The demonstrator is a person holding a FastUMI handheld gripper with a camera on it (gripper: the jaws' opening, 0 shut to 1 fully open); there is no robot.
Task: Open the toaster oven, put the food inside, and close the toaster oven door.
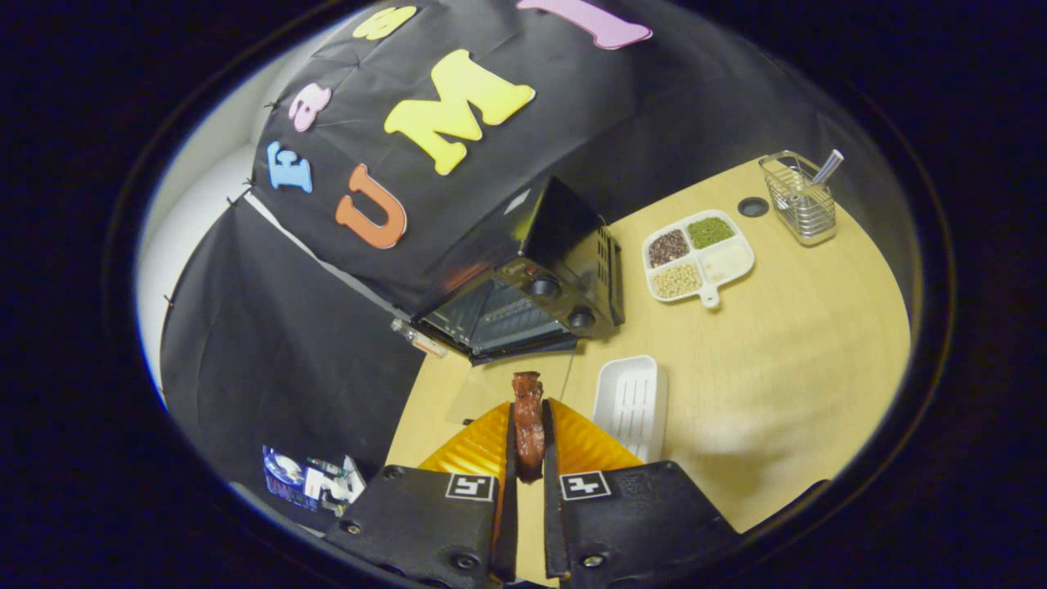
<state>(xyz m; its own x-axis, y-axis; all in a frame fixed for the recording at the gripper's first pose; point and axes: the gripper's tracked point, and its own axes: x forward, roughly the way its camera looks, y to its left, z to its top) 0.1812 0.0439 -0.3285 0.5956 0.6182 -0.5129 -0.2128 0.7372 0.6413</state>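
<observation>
A black toaster oven (536, 286) stands at the back of the wooden table against the booth wall. Its glass door (507, 380) hangs open and lies flat toward me, showing the dark rack inside. My gripper (529, 409) is shut on a reddish-brown piece of food (528, 421), long and glazed, held upright between both fingers. The food's top end pokes past the fingertips, just short of the open door. The whole view is tilted.
A white empty tray (630, 402) lies on the table just right of my fingers. Farther right sit a white divided plate (698, 258) with grains and beans, and a wire basket (800, 200) holding a utensil. A dark round hole (752, 207) marks the tabletop.
</observation>
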